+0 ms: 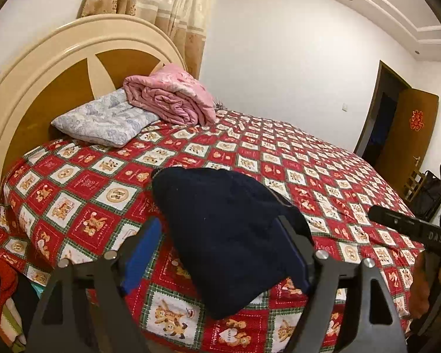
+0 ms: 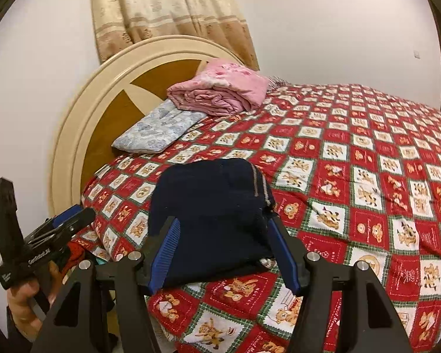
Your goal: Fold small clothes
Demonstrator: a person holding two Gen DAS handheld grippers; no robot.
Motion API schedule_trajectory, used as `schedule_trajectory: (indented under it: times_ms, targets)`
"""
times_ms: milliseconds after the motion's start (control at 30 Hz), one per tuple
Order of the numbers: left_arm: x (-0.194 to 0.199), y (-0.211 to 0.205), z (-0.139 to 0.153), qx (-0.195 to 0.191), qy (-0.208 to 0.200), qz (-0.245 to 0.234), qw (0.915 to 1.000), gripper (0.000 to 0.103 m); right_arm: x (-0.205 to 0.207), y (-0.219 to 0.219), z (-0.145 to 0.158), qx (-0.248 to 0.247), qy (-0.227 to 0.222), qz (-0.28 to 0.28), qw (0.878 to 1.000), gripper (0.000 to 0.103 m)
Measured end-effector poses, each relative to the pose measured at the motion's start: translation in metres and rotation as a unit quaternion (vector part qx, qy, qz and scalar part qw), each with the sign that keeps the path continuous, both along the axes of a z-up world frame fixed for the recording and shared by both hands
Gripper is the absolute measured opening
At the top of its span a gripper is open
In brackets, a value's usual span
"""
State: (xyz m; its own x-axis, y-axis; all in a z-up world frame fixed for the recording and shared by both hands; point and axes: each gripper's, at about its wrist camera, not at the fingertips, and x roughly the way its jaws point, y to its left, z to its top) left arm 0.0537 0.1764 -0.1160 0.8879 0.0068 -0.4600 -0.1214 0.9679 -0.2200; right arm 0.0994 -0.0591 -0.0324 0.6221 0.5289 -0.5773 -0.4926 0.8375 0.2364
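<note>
A dark navy garment (image 1: 220, 229) lies folded on the red patterned bedspread (image 1: 82, 182), near the bed's front edge. It also shows in the right wrist view (image 2: 208, 206), with a grey stripe on its right side. My left gripper (image 1: 220, 247) is open, its blue-padded fingers (image 1: 141, 253) spread just above the garment's near part. My right gripper (image 2: 223, 244) is open too, its fingers (image 2: 166, 253) spread either side of the garment's near edge. The right gripper's body (image 1: 411, 229) shows at the left view's right edge; the left gripper (image 2: 58, 229) shows at the right view's left.
A pale blue pillow (image 1: 103, 120) and a folded pink quilt (image 1: 170, 97) lie by the round headboard (image 1: 44, 67). Curtains hang behind. An open wooden door (image 1: 402, 144) and dark bags (image 1: 429, 194) stand to the right. Red clothing (image 1: 3, 288) lies beside the bed at left.
</note>
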Motion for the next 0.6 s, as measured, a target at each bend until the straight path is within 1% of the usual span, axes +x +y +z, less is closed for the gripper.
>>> schedule_trajectory:
  times_ms: [200,467,533,600]
  targets:
    - [-0.003,-0.002,0.003,-0.002,-0.004,-0.002,1.0000,0.081,-0.014,0.002,0.010,0.000,-0.018,0.005,1.000,0.063]
    - [-0.005,-0.004,0.004,0.002,-0.006,-0.003,1.0000,0.081,-0.023,0.003,0.010,-0.009,-0.031,0.001,0.999,0.063]
    - [-0.006,-0.009,0.005,0.004,-0.007,-0.004,1.0000,0.091,-0.024,0.003,0.010,-0.008,-0.030,0.000,1.000,0.063]
    - [-0.008,-0.011,0.007,0.008,-0.013,-0.003,0.9999,0.093,-0.026,0.003,0.010,-0.008,-0.030,0.000,1.000,0.063]
